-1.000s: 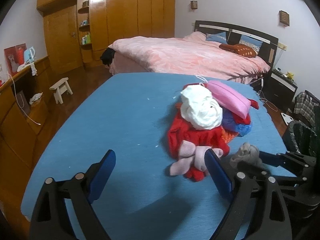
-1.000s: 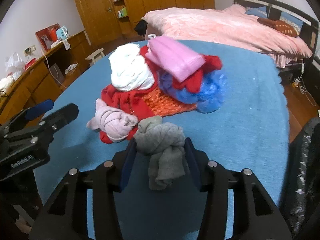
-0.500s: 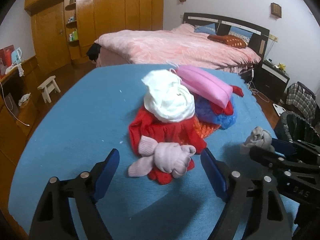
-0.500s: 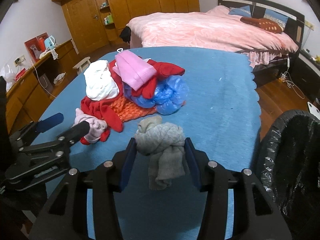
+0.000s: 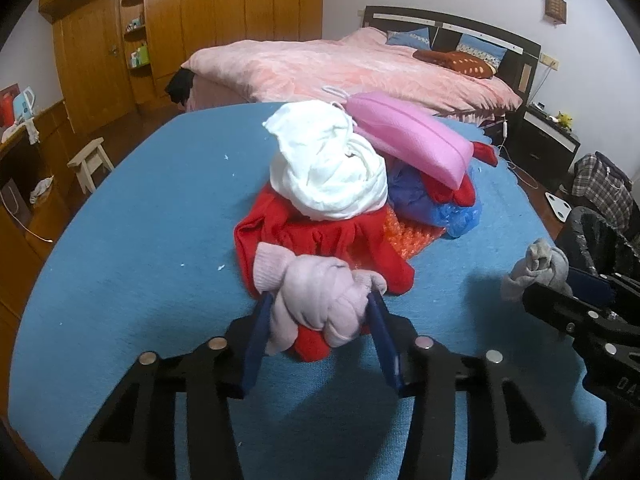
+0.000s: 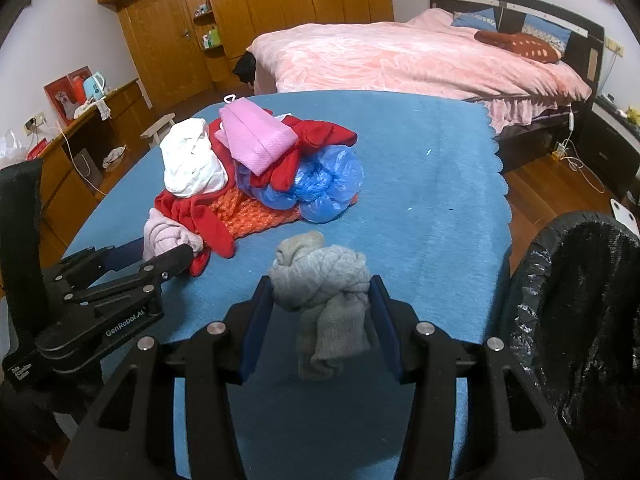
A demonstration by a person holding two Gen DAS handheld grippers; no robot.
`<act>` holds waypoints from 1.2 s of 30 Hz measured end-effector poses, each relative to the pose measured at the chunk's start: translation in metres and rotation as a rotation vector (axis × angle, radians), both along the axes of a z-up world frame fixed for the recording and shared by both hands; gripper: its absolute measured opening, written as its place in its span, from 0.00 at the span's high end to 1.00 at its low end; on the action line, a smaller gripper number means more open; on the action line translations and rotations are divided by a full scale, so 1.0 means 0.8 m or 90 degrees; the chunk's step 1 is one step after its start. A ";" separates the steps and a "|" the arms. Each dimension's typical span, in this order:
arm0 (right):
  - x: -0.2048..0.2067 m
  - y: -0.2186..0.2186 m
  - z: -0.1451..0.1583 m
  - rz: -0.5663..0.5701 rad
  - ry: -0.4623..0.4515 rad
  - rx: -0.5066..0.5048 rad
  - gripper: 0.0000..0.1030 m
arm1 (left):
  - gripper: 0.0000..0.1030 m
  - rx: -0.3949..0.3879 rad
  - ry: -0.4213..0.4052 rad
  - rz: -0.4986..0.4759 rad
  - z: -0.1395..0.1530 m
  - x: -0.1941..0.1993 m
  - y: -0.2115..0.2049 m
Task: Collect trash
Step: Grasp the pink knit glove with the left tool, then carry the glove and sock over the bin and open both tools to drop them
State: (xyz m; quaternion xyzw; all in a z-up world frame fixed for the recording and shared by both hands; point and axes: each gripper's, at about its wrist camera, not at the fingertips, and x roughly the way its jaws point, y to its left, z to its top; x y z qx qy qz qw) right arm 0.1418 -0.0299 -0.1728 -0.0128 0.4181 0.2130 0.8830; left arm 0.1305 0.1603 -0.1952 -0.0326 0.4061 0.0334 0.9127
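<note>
"GenRobot.AI" printed in white on left gripper (image 6: pixel 160 254); letters "DA" readable on right gripper (image 5: pixel 560 284). Black-lined bin (image 6: pixel 580 300) at right, contents not visible. Left jaws just closed, now clamped on pink sock (image 5: pixel 320 304) at edge of pile (image 5: pixel 352 184) on blue table (image 5: pixel 140 220). Right fingers clamped on grey sock (image 6: pixel 324 292), held over the table beside the bin.

— How many knotted bundles of cloth are there?
— Two: one pale pink knitted bundle (image 5: pixel 320 300) and one grey knitted bundle (image 6: pixel 320 280).
— And the heap on the blue cloth-covered table (image 6: pixel 432 184)?
— One crumpled white cloth (image 5: pixel 328 172), one pink zipped pouch (image 5: pixel 408 136), one blue plastic bag (image 6: pixel 324 184), one orange mesh piece (image 6: pixel 256 212). The red garments (image 5: pixel 320 236) cannot be counted apart.
— Bins?
— One bin with a black liner (image 6: pixel 580 300).
</note>
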 end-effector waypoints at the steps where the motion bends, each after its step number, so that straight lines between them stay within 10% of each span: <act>1: 0.000 0.000 0.000 0.000 -0.001 0.000 0.54 | 0.56 -0.004 -0.002 0.000 0.002 -0.002 0.001; 36: -0.038 -0.074 0.064 -0.047 -0.056 0.029 0.54 | 0.56 -0.014 -0.098 -0.067 0.092 -0.064 -0.061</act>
